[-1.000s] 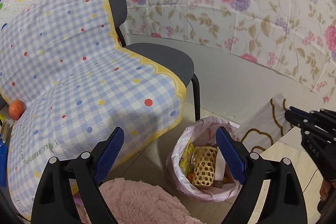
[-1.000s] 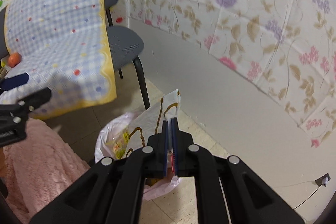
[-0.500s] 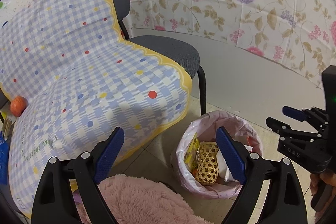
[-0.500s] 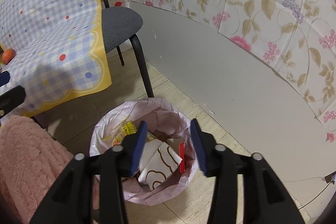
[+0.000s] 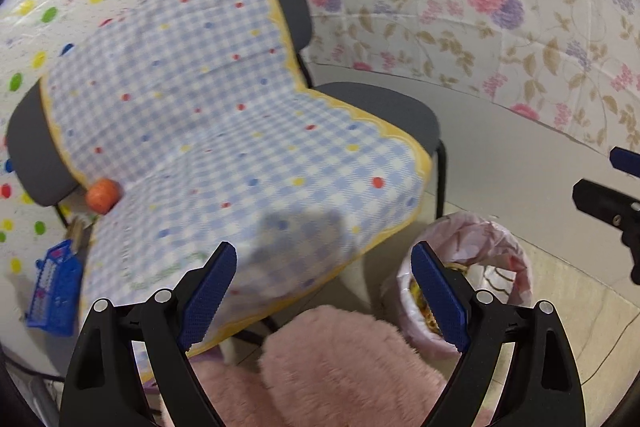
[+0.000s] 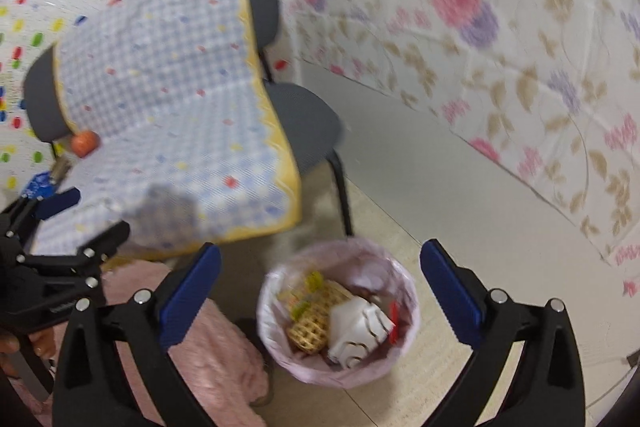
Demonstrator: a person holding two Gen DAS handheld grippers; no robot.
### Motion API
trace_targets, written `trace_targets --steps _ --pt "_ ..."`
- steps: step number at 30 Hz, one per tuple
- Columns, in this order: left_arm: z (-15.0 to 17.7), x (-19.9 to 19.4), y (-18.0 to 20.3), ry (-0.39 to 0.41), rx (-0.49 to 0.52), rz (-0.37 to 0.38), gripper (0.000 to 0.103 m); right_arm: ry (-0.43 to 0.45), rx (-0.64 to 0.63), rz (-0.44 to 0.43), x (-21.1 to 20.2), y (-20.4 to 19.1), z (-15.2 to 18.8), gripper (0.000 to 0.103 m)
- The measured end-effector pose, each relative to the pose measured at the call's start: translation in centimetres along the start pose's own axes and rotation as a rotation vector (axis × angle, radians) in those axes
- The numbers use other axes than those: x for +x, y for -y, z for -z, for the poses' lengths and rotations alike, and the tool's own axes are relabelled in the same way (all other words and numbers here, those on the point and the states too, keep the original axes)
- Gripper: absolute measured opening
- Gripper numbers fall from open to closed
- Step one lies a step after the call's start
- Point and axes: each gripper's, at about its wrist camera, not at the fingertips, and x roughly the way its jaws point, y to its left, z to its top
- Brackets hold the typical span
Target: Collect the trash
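Trash bin (image 6: 340, 311) beside chair (image 6: 304, 123), pink rug (image 6: 208, 355).
Our right gripper (image 6: 320, 291) is opening, empty, above it; left gripper (image 5: 324, 301) wide, empty.

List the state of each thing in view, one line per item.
Right gripper: jaws opening, nothing between them.
Left gripper: open, empty.
Trash bin: upright on the floor, pink liner in, partly filled.
White wrapper: lying inside the bin, crumpled.
Woven basket piece: inside the bin.
Checked cloth: draped over the chair.
Orange ball: resting at the cloth's edge.
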Motion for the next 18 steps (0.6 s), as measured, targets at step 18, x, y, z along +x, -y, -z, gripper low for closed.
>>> trace_targets --steps 18 --pt "3.6 -6.0 -13.8 -0.088 -0.347 -0.246 0.089 0.023 -0.210 -0.184 -1.0 -12.5 -4.4 0.098"
